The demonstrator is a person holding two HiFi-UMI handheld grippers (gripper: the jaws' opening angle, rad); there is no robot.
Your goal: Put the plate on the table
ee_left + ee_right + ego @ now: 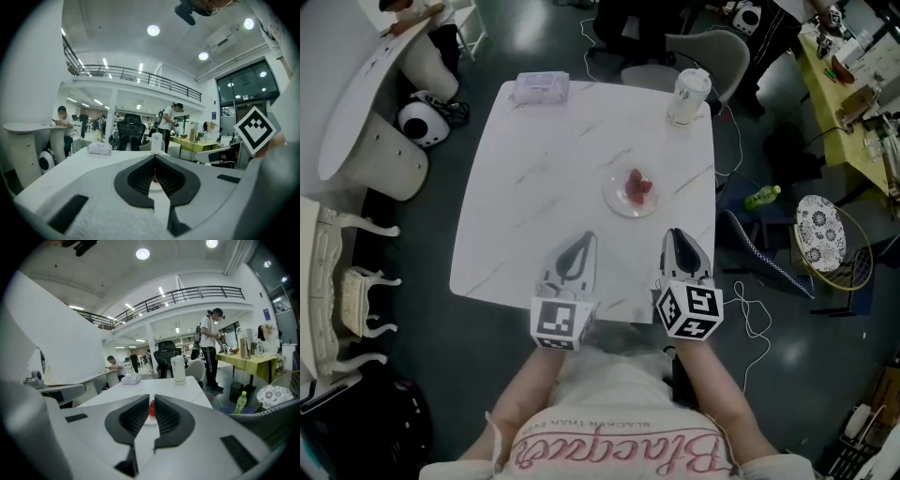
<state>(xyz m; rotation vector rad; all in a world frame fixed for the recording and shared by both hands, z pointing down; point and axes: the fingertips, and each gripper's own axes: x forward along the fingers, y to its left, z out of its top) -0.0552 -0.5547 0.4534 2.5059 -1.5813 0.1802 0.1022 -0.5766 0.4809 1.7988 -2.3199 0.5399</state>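
A small clear plate (632, 194) with red fruit pieces on it rests on the white marble table (534, 187), right of centre. Both grippers hover over the table's near edge, short of the plate and apart from it. My left gripper (589, 235) has its jaws shut and empty, tips meeting (154, 157). My right gripper (673, 232) stands open by a narrow slit with nothing in it (151, 399). Through that slit the red fruit (151, 408) shows straight ahead.
A white lidded tumbler (688, 95) stands at the far right corner and a wrapped tissue pack (541, 87) at the far left edge. Grey chairs (708, 52) sit beyond the table. A green bottle (762, 197) lies on the floor to the right. People stand and sit in the background.
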